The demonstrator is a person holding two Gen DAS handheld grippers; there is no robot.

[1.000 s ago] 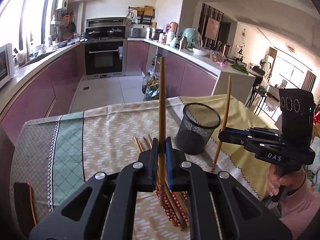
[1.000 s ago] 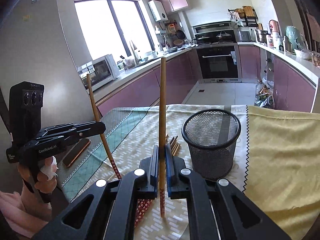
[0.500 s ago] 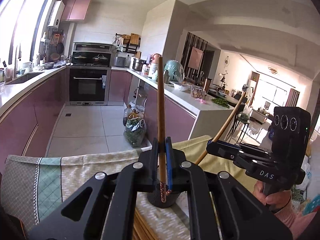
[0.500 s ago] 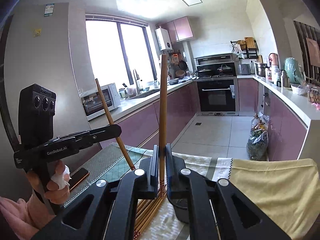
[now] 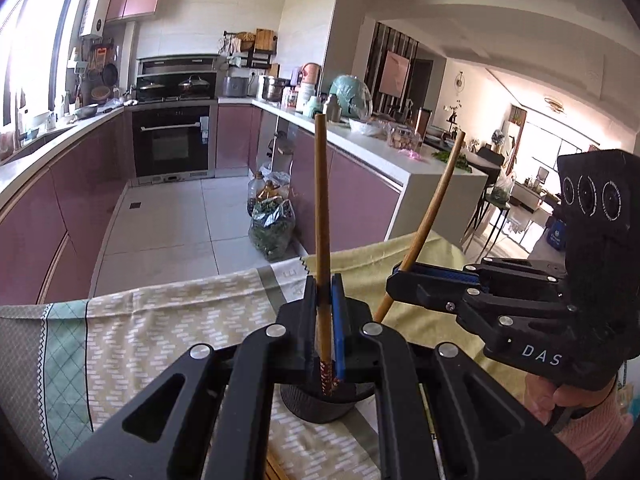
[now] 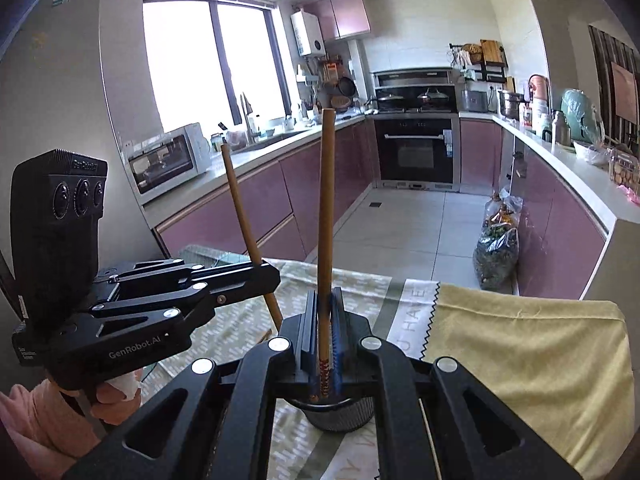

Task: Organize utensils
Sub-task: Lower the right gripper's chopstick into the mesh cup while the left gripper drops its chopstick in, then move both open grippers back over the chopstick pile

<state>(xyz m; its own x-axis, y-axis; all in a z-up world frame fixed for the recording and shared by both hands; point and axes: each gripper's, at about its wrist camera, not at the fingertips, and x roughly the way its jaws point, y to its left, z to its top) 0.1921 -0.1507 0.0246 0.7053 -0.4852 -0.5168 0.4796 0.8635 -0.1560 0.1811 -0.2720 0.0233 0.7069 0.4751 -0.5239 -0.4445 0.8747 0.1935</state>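
The left gripper [image 5: 324, 312] is closed tight on one chopstick [image 5: 322, 216], held nearly upright with its patterned tip just above the mesh cup [image 5: 316, 402]; the right gripper [image 6: 325, 322] is closed on a second chopstick [image 6: 325, 216], also upright, with its tip at the mouth of the same cup [image 6: 340, 414]. I judge the sticks light, stiff and smooth, so they can turn or slip in the pads; a hold low on the shaft, near the cup, seems best; more chopsticks [image 5: 276, 470] lie on the cloth beside the cup.
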